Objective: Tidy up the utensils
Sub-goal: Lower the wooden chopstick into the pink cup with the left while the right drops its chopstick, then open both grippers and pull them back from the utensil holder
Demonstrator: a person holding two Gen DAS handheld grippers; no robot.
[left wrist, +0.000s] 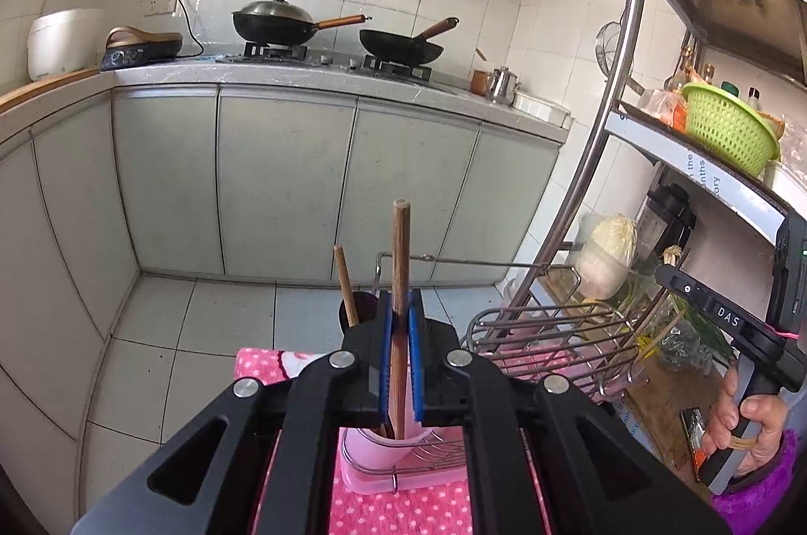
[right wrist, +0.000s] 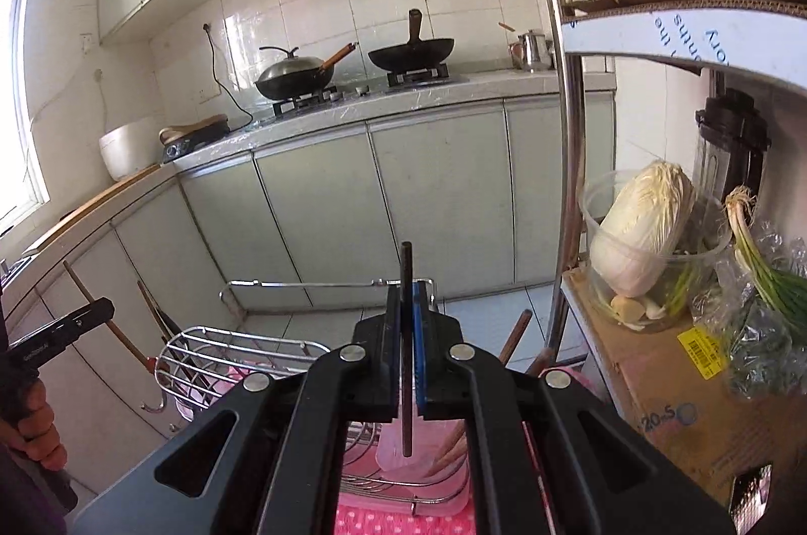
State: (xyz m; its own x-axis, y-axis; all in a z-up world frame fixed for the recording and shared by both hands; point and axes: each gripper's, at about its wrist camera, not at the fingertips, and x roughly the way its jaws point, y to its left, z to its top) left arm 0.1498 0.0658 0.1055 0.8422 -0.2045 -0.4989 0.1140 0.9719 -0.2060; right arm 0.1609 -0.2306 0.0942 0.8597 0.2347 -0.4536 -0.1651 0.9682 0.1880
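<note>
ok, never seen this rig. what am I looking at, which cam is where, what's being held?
No robot arm here: a person holds a hand-grip claw in each hand. Each picture comes from a fisheye camera on one claw, looking forward along its two fingers.

In the left wrist view, the left claw is shut on a brown wooden chopstick, held upright with its lower end in a pink cup. The person's other hand and its grip show at the right edge.

In the right wrist view, the right claw is shut on a thin dark chopstick, hanging above a pink holder.

Below both is a wire rack on a pink dotted cloth. More wooden sticks already stand in it. Behind is a kitchen counter with two woks.
</note>
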